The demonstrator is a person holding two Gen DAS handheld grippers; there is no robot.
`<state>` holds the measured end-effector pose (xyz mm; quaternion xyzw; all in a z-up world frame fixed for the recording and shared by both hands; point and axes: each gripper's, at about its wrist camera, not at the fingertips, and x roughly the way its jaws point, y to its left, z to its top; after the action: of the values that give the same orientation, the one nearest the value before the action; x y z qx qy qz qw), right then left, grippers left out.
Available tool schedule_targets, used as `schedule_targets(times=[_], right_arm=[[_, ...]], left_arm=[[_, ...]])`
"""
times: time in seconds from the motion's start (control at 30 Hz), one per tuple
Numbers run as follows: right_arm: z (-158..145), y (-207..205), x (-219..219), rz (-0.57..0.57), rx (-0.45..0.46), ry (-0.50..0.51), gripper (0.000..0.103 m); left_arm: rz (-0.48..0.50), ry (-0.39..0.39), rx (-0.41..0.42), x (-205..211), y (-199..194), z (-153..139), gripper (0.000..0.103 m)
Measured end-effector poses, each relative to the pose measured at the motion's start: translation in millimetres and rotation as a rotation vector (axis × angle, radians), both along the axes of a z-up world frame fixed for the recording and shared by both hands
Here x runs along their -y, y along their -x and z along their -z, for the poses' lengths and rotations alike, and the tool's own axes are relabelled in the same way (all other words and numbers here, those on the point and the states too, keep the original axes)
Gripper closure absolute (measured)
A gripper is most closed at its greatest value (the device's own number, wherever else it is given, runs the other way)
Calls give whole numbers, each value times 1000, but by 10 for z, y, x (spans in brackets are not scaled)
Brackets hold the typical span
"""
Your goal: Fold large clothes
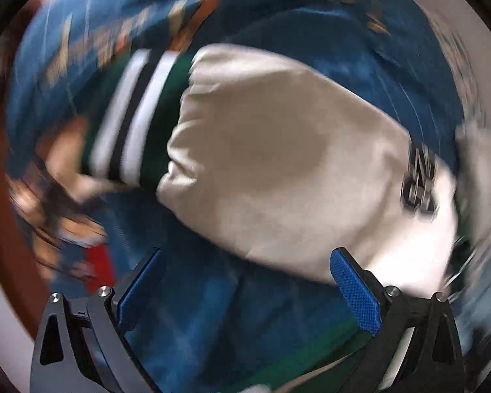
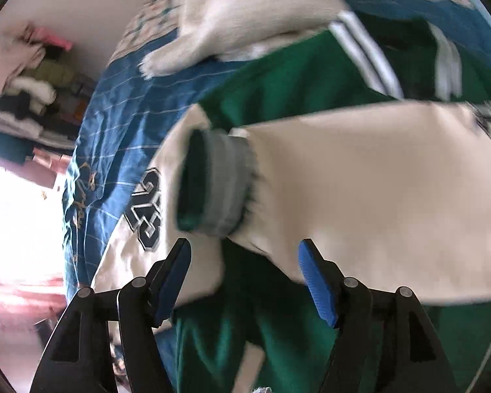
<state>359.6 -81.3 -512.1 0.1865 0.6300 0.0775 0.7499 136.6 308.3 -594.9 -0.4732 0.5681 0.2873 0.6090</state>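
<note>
Below me, a large green and cream varsity jacket (image 2: 294, 75) lies spread over a bed covered by a blue patterned bedspread (image 2: 114, 124). Seen from my left wrist, the picture is smeared with motion blur. My left gripper (image 1: 245, 278) points steeply down with its blue-padded fingers (image 1: 355, 290) spread wide apart and nothing between them; blue bedspread shows in the gap. Just beyond the fingertips lies a cream sleeve (image 1: 278, 163) of the jacket, ending in a green cuff with white and dark stripes (image 1: 137, 114). A dark emblem (image 1: 419, 183) sits on the sleeve near its other end. A strip of green jacket fabric shows under my fingers, towards the near edge of the bed. Seen from my right wrist, my right gripper (image 2: 245, 273) is released as well, its jaws parted and gripping nothing. Cream sleeve fabric (image 2: 376, 196) lies right by the fingertips, though whether a pad brushes it I cannot tell, and green jacket body lies in the gap between the fingers. A ribbed cuff (image 2: 212, 183) of that sleeve, grey and green, sits just ahead of the fingertips. To its left, a dark number patch (image 2: 145, 209) marks another cream part of the jacket. Further across the bed, a second cream sleeve (image 2: 245, 19) lies on the bedspread. Past the bed's far side, a pile of folded clothes (image 2: 26, 75) stands against a pale wall.
</note>
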Motion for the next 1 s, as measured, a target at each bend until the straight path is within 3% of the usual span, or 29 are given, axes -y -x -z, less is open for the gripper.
schedule_targets(times=[0.07,0.17,0.27,0.33,0.43,0.57,0.67,0.7,0.73,0.77,0.83,0.93,1.0], right_arm=[[8,85,95,26,-30,45,33],[114,199,197,58,-81,37,33],[170,252,151,40,-83,52,33],[206,171,-65,7,-56,64,32],[197,56,-363,-39,-6,112,30],[214,-164,-894,-119,100,202,30],[487,-346,-1253,-177,40,347,29],[546,-368,-1301,-178,25,352,34],[622,-403,-1358,-160,20,398,54],[624,-412,-1390,-149,31,423,57],[559,-402,-1493,-167,60,447,79],[439,-302,-1706,-264,115,427,83],[523,-234,-1777,-325,85,437,83]], left_arm=[[-105,48,19,-85,3,203,1],[-172,-32,-17,-227,-137,340,9],[-173,-156,-60,-449,-376,262,38],[-152,-256,-56,-652,-540,135,85],[-102,-338,8,-1050,-863,-48,87],[40,-425,84,-1429,-1440,-268,88],[119,-427,115,-1586,-1691,-294,88],[140,-430,115,-1628,-1700,-286,88],[159,-435,108,-1664,-1779,-273,87],[173,-440,98,-1565,-1829,-270,86],[180,-446,82,-1537,-1780,-202,83],[161,-433,70,-1523,-1738,-92,81],[154,-418,53,-1557,-1681,-7,68]])
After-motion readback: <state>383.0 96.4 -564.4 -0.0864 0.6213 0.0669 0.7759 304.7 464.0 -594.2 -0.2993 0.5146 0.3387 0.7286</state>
